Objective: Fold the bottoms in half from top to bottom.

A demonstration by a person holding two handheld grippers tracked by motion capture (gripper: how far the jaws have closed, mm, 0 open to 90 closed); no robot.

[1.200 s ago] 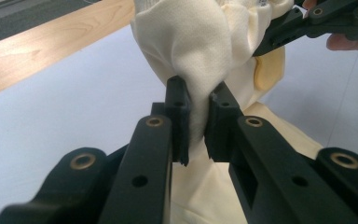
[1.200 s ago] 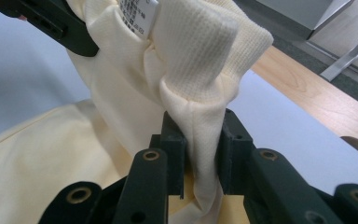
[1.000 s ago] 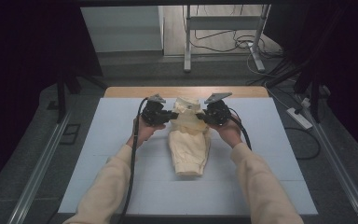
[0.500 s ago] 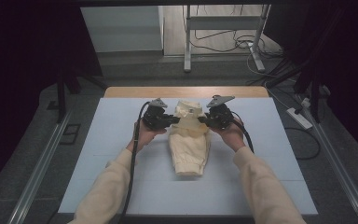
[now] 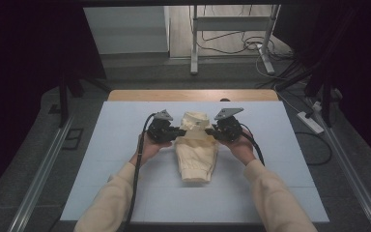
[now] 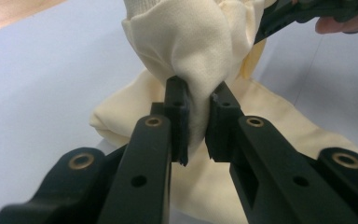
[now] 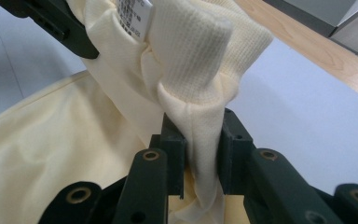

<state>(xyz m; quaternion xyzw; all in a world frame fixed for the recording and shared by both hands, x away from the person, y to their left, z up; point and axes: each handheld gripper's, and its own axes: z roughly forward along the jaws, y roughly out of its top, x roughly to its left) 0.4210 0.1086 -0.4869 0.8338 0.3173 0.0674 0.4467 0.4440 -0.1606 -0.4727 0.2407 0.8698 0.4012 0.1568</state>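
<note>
A cream garment point(image 5: 196, 152) lies folded lengthwise in the middle of the pale blue mat point(image 5: 101, 145). Its far end is lifted off the mat between both grippers. My left gripper point(image 5: 179, 132) is shut on the garment's left edge; its own view shows cream cloth point(image 6: 191, 56) bunched between the jaws point(image 6: 196, 123). My right gripper point(image 5: 208, 130) is shut on the right edge, where ribbed fabric point(image 7: 191, 51) with a white label point(image 7: 134, 14) rises from the pinch point(image 7: 200, 149). The other gripper's black jaw point(image 7: 51, 18) shows at the upper left there.
The mat covers a wooden table point(image 5: 193, 94) whose far edge shows beyond it. Metal rails point(image 5: 38, 174) run along both sides on the floor. A frame stand point(image 5: 193, 43) and cables point(image 5: 251, 46) lie beyond the table. A power strip point(image 5: 311, 122) sits at the right.
Both grippers have drawn toward me with the garment's far end, folding it back over the rest. The garment's visible length on the mat has shortened.
</note>
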